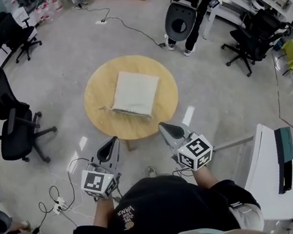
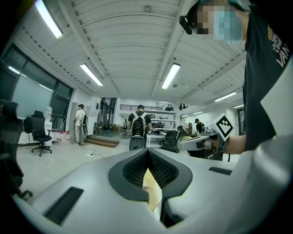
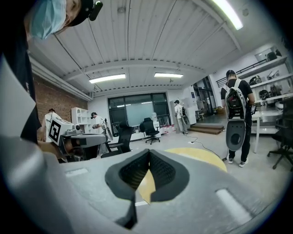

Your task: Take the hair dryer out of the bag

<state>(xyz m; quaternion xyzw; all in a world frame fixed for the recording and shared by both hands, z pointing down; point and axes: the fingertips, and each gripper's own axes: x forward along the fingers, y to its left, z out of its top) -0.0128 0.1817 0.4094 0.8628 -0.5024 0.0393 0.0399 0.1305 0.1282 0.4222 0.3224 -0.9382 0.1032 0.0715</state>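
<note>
White bag [image 1: 135, 93] on table [image 1: 97, 91], contents hidden, left gripper [image 1: 114, 141], right gripper [image 1: 161, 126] fingers together

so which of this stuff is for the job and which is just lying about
Job: bag on the table (no hair dryer showing); left gripper and right gripper, both shut, empty.
Lying about: office chairs, floor cables, white cabinet, a person standing.

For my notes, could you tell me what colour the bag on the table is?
The bag is off-white; best in the head view.
</note>
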